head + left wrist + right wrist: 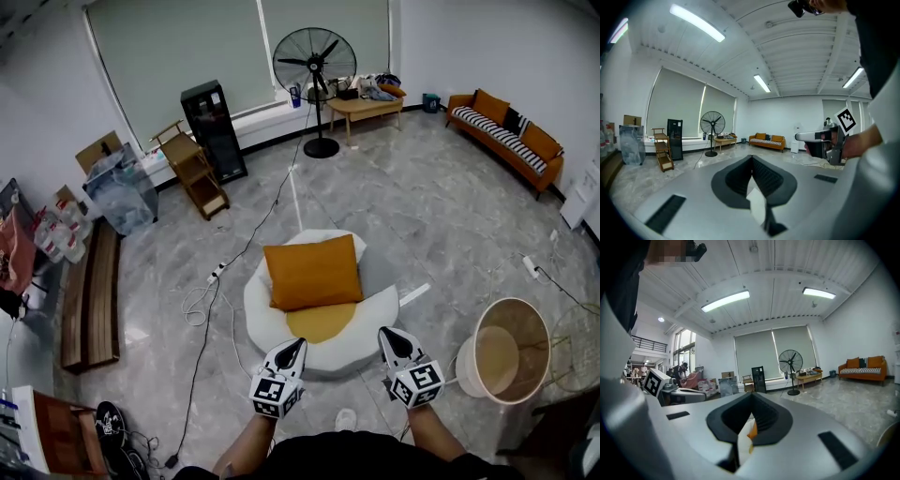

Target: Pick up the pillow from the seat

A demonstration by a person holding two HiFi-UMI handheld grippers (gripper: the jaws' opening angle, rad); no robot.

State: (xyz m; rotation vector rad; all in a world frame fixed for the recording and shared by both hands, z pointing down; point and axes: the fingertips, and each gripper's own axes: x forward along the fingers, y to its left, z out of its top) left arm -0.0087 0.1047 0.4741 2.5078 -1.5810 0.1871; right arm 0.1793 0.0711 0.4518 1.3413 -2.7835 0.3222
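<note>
Jaws together; pillow [313, 272] on seat [377, 306]

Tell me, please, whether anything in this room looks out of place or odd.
Only the power strip and loose cables sprawled across the floor left of the seat look untidy; the pillow lies neatly on it.

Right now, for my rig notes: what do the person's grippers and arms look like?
The left gripper and right gripper match: pale grey bodies, black-lined pointed jaws, each with a cube of black-and-white square markers. Forearms are bare; the top is black.
</note>
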